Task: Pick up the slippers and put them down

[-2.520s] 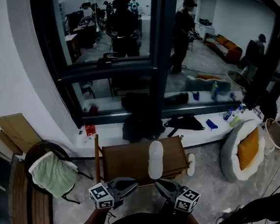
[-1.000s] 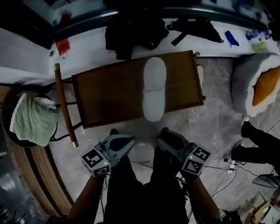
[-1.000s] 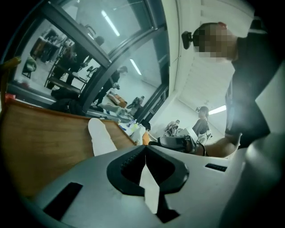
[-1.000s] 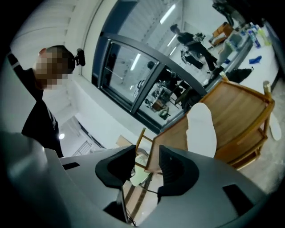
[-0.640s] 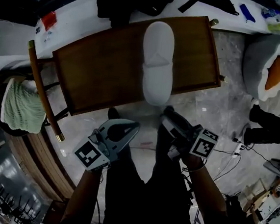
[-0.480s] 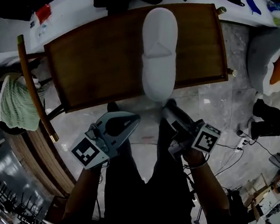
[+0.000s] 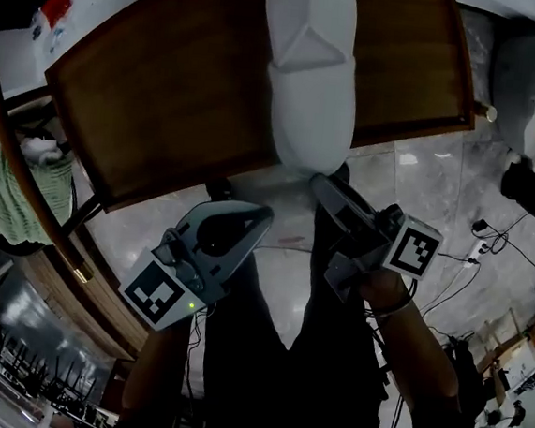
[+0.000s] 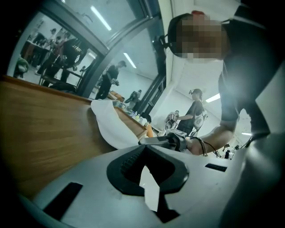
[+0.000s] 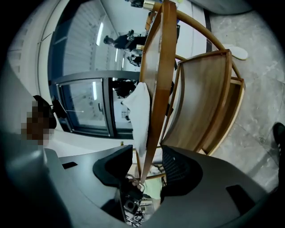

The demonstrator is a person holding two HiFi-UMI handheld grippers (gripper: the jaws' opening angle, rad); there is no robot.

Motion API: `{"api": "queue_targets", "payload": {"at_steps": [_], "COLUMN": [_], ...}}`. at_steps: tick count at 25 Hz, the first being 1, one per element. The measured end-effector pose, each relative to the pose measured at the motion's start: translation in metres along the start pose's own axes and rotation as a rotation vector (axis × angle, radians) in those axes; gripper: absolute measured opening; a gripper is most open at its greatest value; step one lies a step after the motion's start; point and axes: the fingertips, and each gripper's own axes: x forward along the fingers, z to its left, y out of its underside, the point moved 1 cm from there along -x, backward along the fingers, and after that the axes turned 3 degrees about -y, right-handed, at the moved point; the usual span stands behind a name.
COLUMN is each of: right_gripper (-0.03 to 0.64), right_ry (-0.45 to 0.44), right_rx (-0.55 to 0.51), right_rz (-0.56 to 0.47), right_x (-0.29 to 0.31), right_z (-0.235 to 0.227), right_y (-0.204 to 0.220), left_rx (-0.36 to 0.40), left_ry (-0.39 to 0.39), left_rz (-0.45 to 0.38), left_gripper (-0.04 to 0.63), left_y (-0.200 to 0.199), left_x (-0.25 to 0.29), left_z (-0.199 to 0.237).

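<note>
One white fabric slipper, one brown wooden chair; pale oval on floor possibly second slipper. One green cloth. Two grey handheld grippers: left gripper, right gripper.

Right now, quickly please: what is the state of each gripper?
Left gripper: shut, holding nothing.
Right gripper: open, jaws have just been opening; the slipper heel sits at their gap, not gripped.
</note>
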Motion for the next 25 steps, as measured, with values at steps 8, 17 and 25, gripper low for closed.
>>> {"api": "queue_targets", "payload": {"at_steps": [8,17,25], "right_gripper": [0.183,0.07,0.063], "right_ry": [0.004,-0.028,-0.106], "right_rx": [0.015,-0.025,-0.038], "right_rz": [-0.007,0.012,-0.018], "right_x": [0.012,0.015,0.007], "right_z": [-0.001,0.008,0.02], "right_y": [-0.003,-0.004,-0.005], "left_rx": [-0.019,-0.022,-0.017], "left_ry": [0.019,0.029,0.033], "left_rz": [0.015,0.009,0.004], "left_gripper": [0.011,0.011,0.011], "left_y": [0.008,0.009,0.01], "left_x": [0.006,0.007,0.008], "left_z": [0.005,0.009,0.001]}}
